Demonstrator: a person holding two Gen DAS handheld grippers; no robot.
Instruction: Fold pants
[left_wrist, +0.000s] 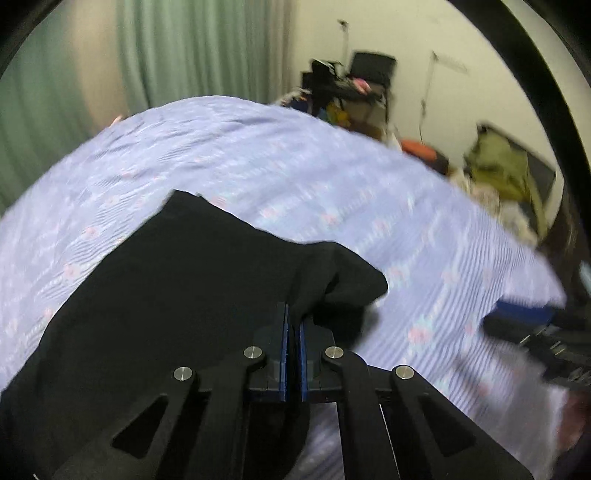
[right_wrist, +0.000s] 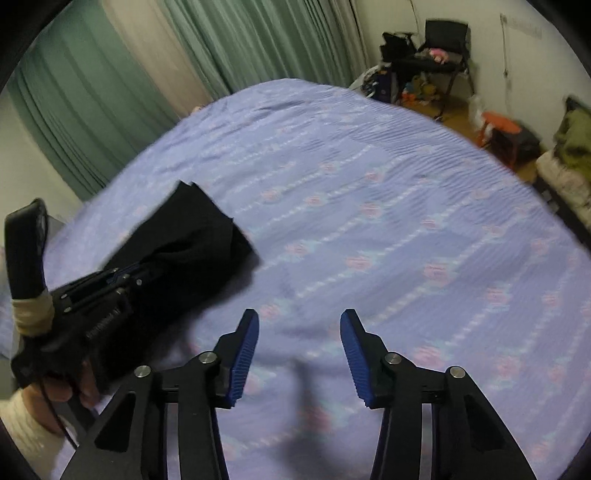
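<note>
Pants (left_wrist: 166, 295) lie bunched near the bed's (left_wrist: 258, 155) near edge, left gripper (left_wrist: 293, 321) clamped on a fold, right gripper (right_wrist: 299, 332) parted and empty; I'd pinch the matching corner before lifting.

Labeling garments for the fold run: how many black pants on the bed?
1. The black pants lie on the left part of the purple bedspread, one edge pinched in the left gripper. No other garment shows on the bed.

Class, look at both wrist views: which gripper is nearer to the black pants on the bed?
Left. The left gripper has its jaws shut on a fold of the black pants. The right gripper hangs open over the bare bedspread, to the right of the pants, touching nothing.
</note>
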